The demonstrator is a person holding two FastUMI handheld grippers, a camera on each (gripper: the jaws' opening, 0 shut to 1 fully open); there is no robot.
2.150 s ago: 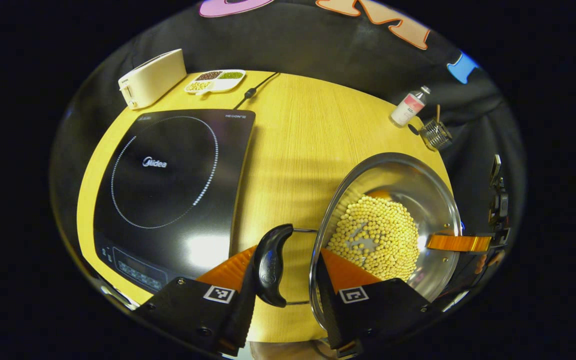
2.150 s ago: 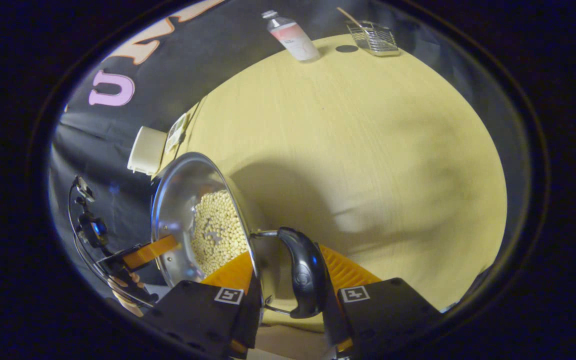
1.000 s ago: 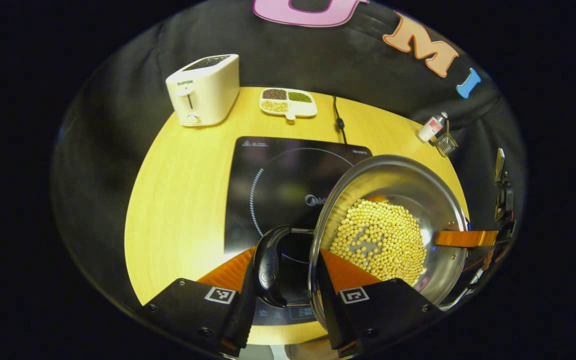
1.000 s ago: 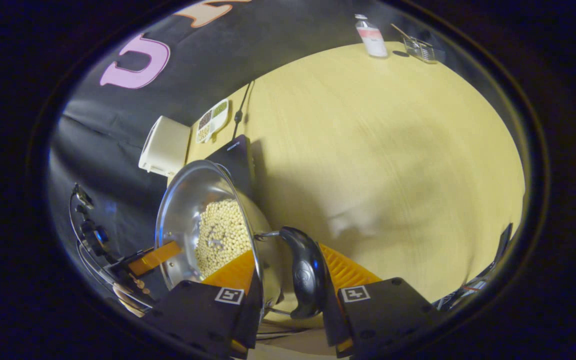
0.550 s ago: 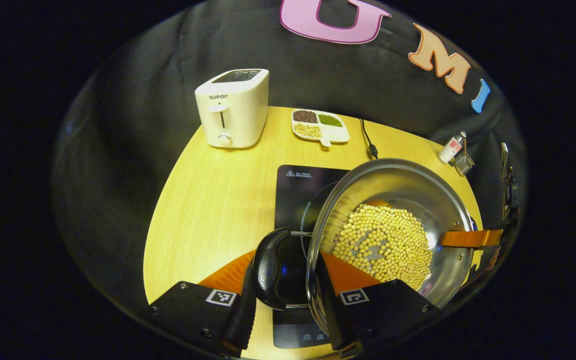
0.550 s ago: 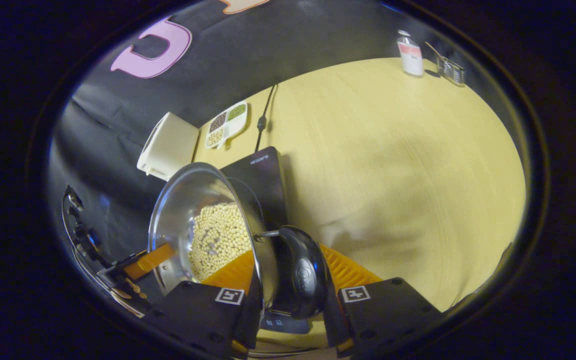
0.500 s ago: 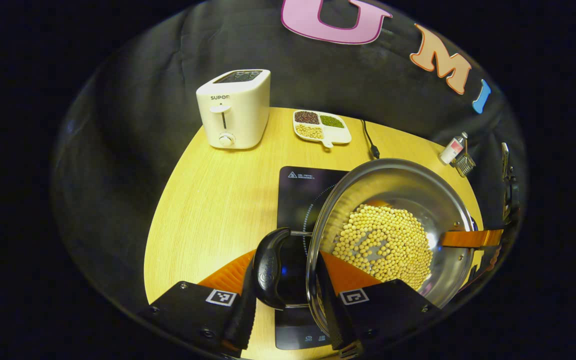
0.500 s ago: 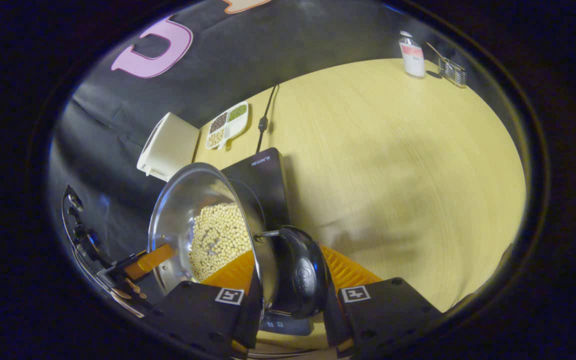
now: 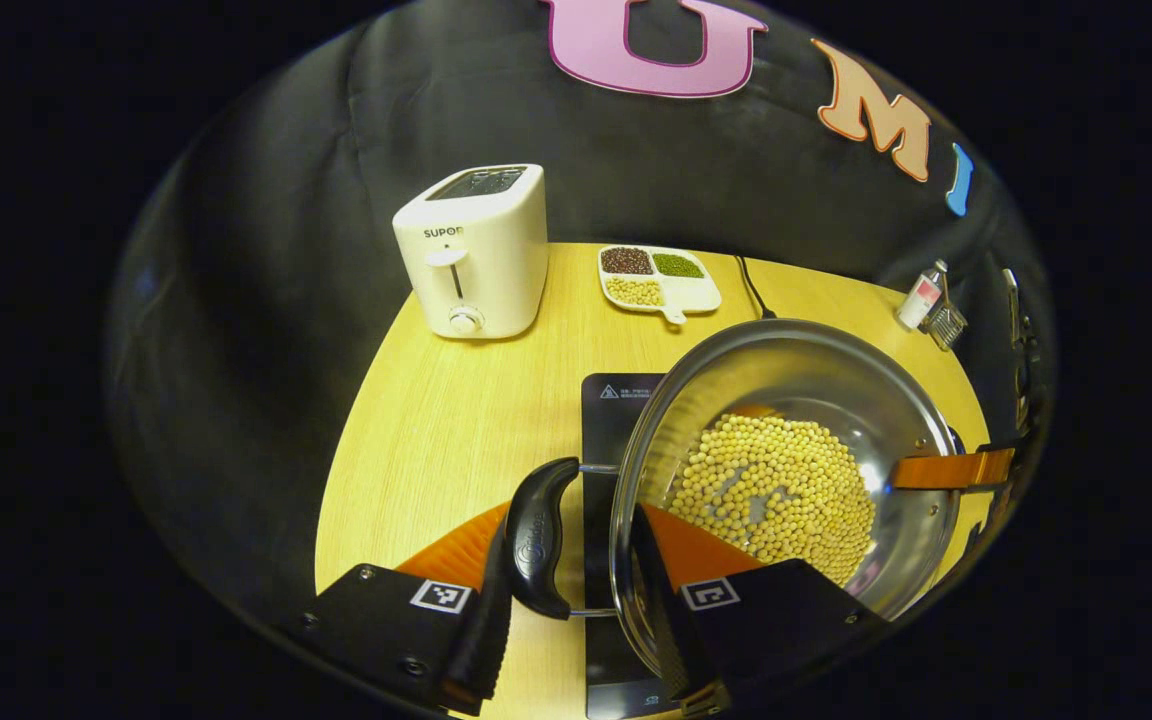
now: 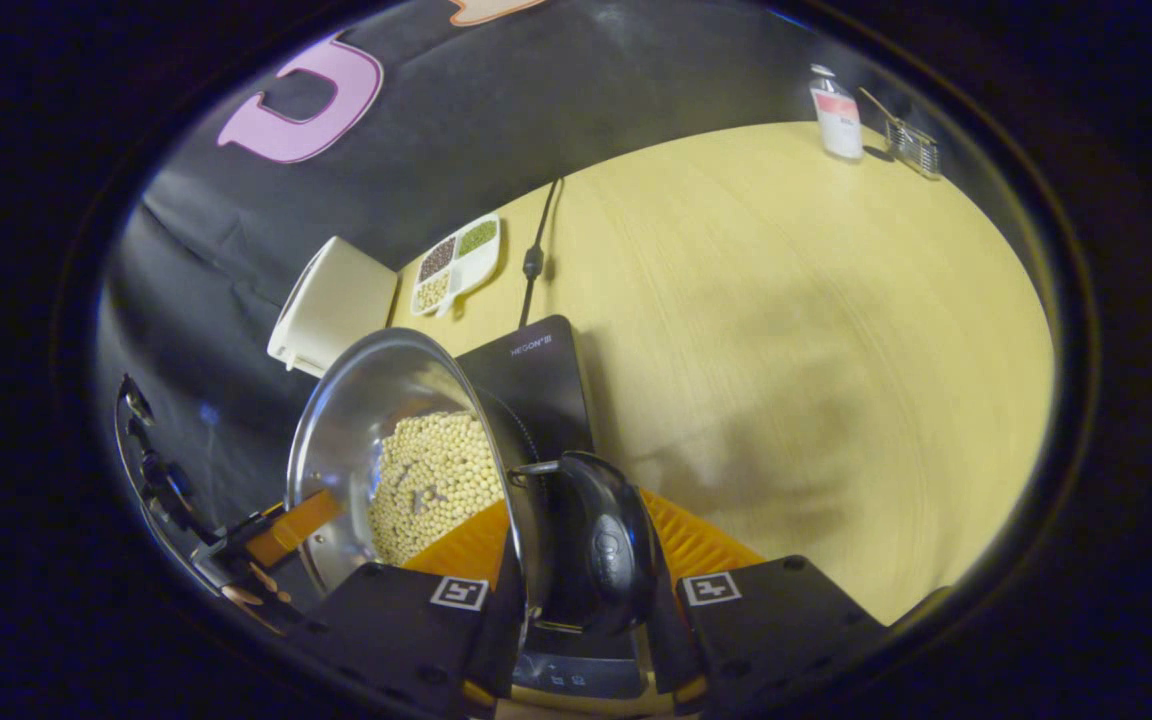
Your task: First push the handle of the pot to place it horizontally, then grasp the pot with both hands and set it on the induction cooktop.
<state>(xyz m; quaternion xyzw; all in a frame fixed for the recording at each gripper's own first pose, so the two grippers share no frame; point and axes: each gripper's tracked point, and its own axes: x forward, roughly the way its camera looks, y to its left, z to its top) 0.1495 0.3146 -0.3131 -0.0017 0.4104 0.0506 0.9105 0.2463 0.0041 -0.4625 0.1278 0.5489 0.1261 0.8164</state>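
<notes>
From the left: the left claw point(image 9: 572, 560) is clamped on the pot point(image 9: 786, 480) at its near side, one finger outside by the black side handle point(image 9: 536, 535) and the other inside against the wall. Ahead and left of this claw stands a toaster point(image 9: 473, 250), with a divided snack dish point(image 9: 658, 280) just right of it, both well beyond the pot.

The pot hangs directly ahead of the left claw, holding a bed of pale beans point(image 9: 776, 495). Under it, and just beyond the claw tips, lies the cooktop point(image 9: 608, 400), on the wooden surface point(image 9: 436, 420). How far the pot's base stands above the glass I cannot tell.

At the pot's far right rim the right claw point(image 10: 576, 575) is clamped the same way, one finger inside, one outside past the other handle point(image 10: 601, 545).

To do the setting-down well, I judge the pot should travel a touch farther over the middle of the cooktop, then descend with both claws sinking at an equal pace, rim level, so the beans do not slide or spill. Neither claw should release before the base sits flat.

Far right of the pot, a small bottle point(image 9: 919, 297) and a wire holder point(image 9: 946, 322) stand well clear.
</notes>
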